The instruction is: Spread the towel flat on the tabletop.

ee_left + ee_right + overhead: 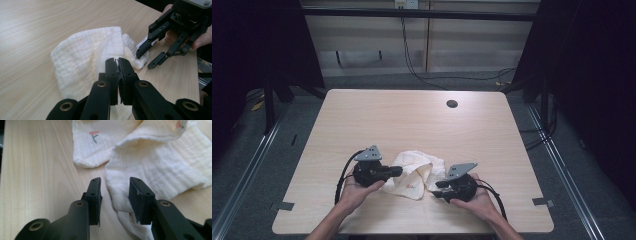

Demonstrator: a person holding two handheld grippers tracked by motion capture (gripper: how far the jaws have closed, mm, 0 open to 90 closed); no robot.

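My left hand-held gripper [118,60] is pressed together on a fold of the white cloth [414,175], which lies crumpled on the near part of the wooden counter [412,115] between my two hands. My right hand-held gripper [115,192] stands spread at the cloth's other side, a corner of the fabric lying between its jaws without being pinched.

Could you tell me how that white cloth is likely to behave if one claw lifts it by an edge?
The white cloth would probably drape and sag rather than hold shape, since it already lies in soft folds. Its thin, crinkled weave suggests it is light. The left claw, shut on a fold, probably grips it without slipping.
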